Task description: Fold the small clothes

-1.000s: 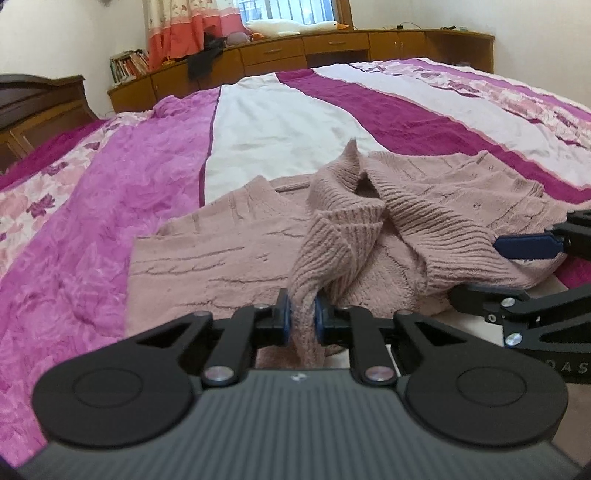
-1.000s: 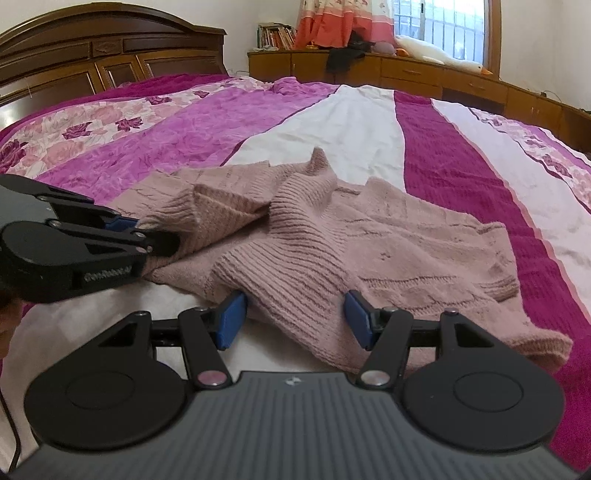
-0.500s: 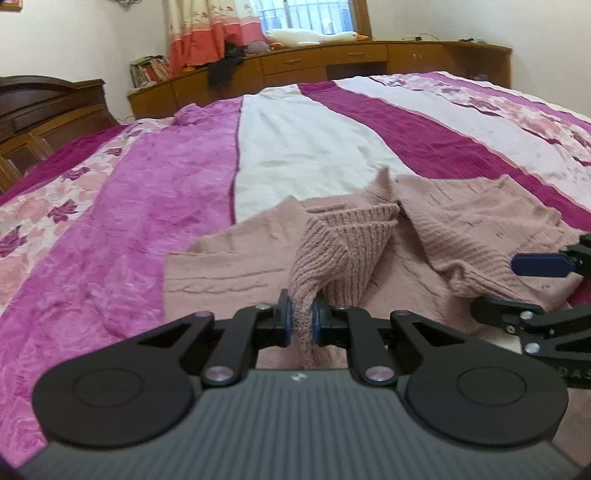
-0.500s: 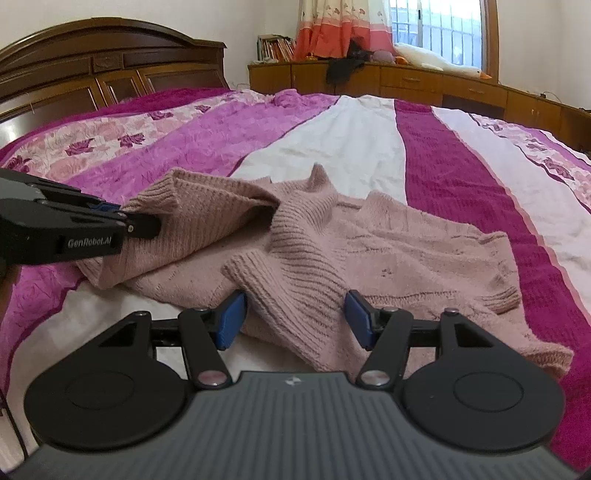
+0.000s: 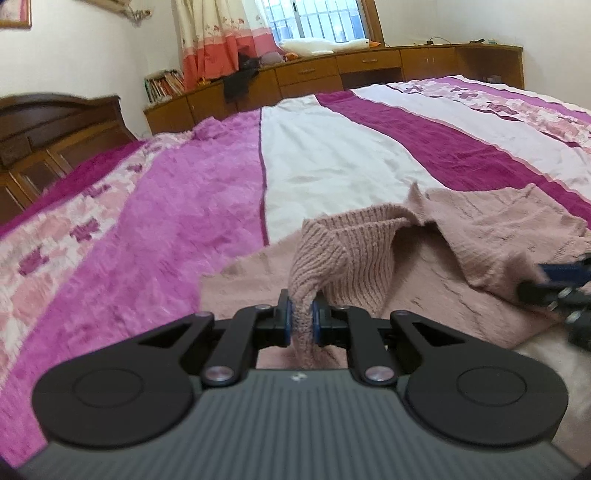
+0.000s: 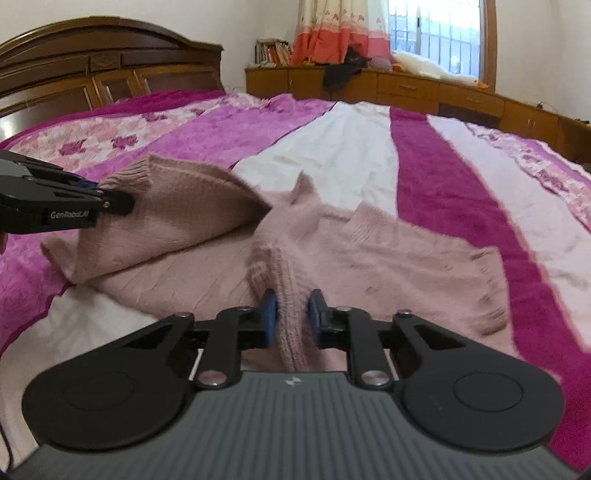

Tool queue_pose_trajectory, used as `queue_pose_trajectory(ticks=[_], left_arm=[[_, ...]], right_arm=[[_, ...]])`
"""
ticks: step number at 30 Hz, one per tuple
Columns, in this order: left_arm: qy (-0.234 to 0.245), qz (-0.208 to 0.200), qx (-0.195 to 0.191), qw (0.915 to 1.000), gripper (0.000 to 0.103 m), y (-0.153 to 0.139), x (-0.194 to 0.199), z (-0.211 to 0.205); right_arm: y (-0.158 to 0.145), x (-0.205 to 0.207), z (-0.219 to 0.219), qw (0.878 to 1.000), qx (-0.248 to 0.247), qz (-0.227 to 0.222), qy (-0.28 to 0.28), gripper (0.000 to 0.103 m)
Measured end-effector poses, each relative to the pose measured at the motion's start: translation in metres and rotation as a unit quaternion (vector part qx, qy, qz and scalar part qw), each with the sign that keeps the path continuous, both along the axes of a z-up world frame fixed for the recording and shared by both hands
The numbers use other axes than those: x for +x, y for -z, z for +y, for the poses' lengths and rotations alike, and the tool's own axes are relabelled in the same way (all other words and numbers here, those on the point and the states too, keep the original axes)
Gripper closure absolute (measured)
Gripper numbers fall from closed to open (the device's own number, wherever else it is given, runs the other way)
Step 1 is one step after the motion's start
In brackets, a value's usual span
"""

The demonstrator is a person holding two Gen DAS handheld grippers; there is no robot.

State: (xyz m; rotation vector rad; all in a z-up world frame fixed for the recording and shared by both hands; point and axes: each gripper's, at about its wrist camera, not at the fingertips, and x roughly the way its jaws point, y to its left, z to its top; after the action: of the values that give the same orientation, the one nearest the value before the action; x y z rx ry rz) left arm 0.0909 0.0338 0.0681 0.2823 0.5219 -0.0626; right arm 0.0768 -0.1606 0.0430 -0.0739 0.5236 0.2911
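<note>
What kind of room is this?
A bedroom, most likely: a big bed with a striped pink bedspread, a carved wooden headboard, and a curtained window above low wooden cabinets.

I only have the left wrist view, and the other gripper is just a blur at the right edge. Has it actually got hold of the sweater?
Observer: Yes. The right wrist view shows the right gripper with its jaws pinching a ribbed sleeve end of the sweater.
Operator: How does my grip look from the side?
Observer: The left gripper holds its flap raised off the layer beneath, and the flap slopes down toward the sweater's middle.
Operator: And the part past the right gripper?
Observer: It lies flat, and its far side edge reaches the dark magenta stripe of the bedspread.
</note>
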Motion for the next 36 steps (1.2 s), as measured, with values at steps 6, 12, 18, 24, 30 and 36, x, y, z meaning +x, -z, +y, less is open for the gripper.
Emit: queue_pose_trajectory(ticks=[6,12,18,24,30,36], left_arm=[[-0.018,-0.03,0.038,0.9987,0.09,-0.015,0.023,0.012],[-0.034,-0.027,0.042,0.9982,0.09,-0.017,0.05,0.024],[-0.034,-0.018,0.049,0.998,0.09,-0.005,0.054,0.024],[-0.035,-0.015,0.045,0.9982,0.09,-0.002,0.052,0.025],[-0.035,-0.015,0.039,0.9985,0.09,-0.002,0.051,0.025],[-0.033,-0.016,0.039,0.9985,0.09,-0.002,0.049,0.024]], right_arm=[[-0.03,0.023,-0.023,0.999,-0.025,-0.04,0.023,0.095],[-0.052,0.047,-0.064,0.999,0.021,-0.027,0.024,0.095],[-0.04,0.025,-0.066,0.999,0.052,0.002,-0.004,0.041],[-0.022,-0.002,-0.049,0.998,0.043,0.017,-0.05,0.035],[-0.004,-0.03,-0.008,0.992,-0.035,0.016,-0.121,0.035],[0.02,-0.044,0.032,0.978,-0.148,-0.03,-0.141,0.037]])
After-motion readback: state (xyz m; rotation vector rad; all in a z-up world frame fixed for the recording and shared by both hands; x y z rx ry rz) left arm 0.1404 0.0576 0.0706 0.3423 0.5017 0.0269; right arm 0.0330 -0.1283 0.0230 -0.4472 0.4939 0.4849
